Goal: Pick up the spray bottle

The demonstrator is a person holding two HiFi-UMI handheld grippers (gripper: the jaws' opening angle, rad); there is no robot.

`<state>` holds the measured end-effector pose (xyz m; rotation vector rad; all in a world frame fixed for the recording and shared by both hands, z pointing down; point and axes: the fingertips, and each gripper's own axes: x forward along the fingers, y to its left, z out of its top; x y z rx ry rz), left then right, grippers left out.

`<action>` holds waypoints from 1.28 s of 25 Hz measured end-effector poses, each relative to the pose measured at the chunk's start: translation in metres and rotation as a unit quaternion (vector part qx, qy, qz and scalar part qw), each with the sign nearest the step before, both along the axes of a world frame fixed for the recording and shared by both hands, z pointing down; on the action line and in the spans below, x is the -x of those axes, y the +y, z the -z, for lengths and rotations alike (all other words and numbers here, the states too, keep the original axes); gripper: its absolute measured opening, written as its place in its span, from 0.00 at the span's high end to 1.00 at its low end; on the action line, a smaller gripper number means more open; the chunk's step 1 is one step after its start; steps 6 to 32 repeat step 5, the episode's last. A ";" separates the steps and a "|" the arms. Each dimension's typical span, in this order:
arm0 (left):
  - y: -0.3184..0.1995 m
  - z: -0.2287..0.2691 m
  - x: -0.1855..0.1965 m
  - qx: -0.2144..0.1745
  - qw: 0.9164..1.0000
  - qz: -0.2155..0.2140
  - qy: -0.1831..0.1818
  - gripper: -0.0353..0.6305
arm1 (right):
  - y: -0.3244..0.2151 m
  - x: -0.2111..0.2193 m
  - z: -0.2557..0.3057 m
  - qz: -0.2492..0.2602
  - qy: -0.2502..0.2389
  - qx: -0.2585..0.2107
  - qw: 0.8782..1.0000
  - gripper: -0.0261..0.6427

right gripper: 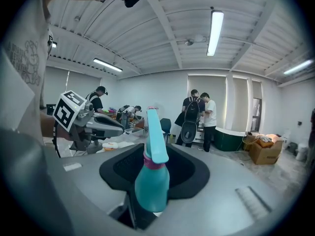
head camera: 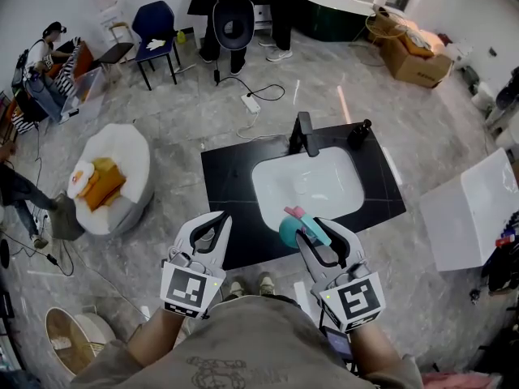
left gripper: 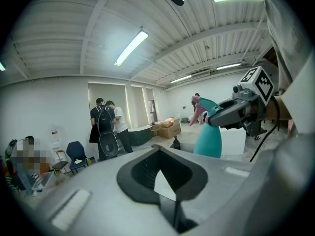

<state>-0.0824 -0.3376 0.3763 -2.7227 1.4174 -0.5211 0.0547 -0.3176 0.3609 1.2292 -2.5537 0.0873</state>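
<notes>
A teal spray bottle (head camera: 290, 227) with a pink trigger is held upright off the surface, above the front edge of the white basin (head camera: 324, 193). My right gripper (head camera: 312, 232) is shut on it; in the right gripper view the bottle (right gripper: 151, 181) stands between the jaws with its nozzle upward. My left gripper (head camera: 212, 227) hovers to the left of it, over the black countertop (head camera: 227, 177), shut with nothing in it. In the left gripper view the bottle (left gripper: 209, 139) and the right gripper (left gripper: 231, 113) show at the right.
A black faucet (head camera: 302, 134) and a black dispenser (head camera: 359, 134) stand behind the basin. A white beanbag (head camera: 122, 177) lies left, a white box (head camera: 470, 217) right, a power strip (head camera: 251, 102) and cable on the floor. People stand at the back.
</notes>
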 end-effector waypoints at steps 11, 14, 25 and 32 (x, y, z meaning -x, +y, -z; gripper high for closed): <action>-0.003 0.002 0.001 0.001 1.000 -0.003 0.000 0.95 | -0.002 0.002 -0.001 -0.003 0.003 0.005 1.000 0.72; -0.003 0.002 0.001 0.001 1.000 -0.003 0.000 0.95 | -0.002 0.002 -0.001 -0.003 0.003 0.005 1.000 0.72; -0.003 0.002 0.001 0.001 1.000 -0.003 0.000 0.95 | -0.002 0.002 -0.001 -0.003 0.003 0.005 1.000 0.72; -0.003 0.002 0.001 0.001 1.000 -0.003 0.000 0.95 | -0.002 0.002 -0.001 -0.003 0.003 0.005 1.000 0.72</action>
